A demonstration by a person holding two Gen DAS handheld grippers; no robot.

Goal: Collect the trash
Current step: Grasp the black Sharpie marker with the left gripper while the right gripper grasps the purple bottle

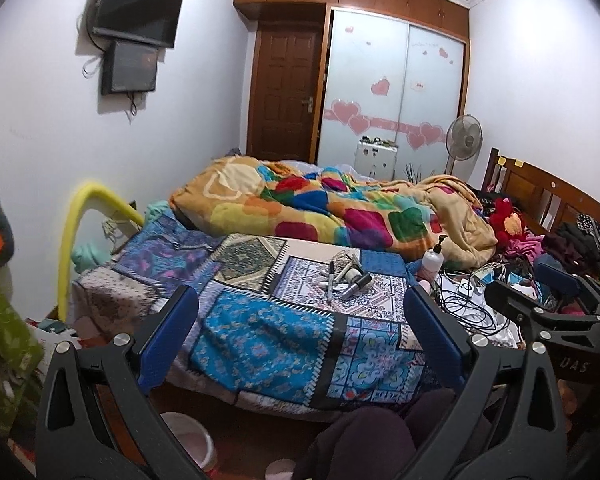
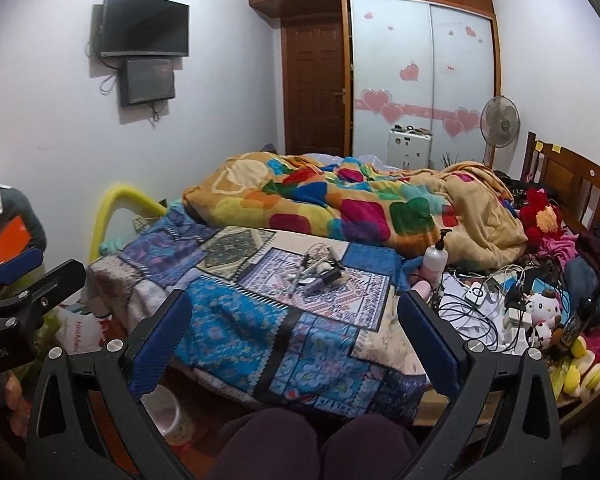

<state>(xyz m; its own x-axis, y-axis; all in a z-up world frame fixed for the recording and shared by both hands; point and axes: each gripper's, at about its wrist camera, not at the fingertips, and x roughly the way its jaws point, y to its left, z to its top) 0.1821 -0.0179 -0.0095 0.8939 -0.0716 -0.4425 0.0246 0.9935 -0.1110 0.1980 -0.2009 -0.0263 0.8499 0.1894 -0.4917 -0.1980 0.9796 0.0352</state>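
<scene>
A small heap of clutter (image 1: 346,276) lies on the patchwork bedspread (image 1: 268,328): markers, a dark cylinder and a crumpled wad. It also shows in the right wrist view (image 2: 318,270). My left gripper (image 1: 300,300) is open and empty, held in front of the bed's near edge. My right gripper (image 2: 294,304) is open and empty too, beside the left one. A pale waste bin (image 1: 192,440) stands on the floor below the left gripper; it also shows in the right wrist view (image 2: 172,416).
A colourful blanket (image 1: 320,204) is bunched across the bed. A pump bottle (image 1: 434,258), tangled cables and chargers (image 2: 484,304), plush toys (image 2: 544,312) and clothes crowd the bed's right side. A yellow rail (image 1: 72,232) stands left. My knees (image 2: 312,444) are below.
</scene>
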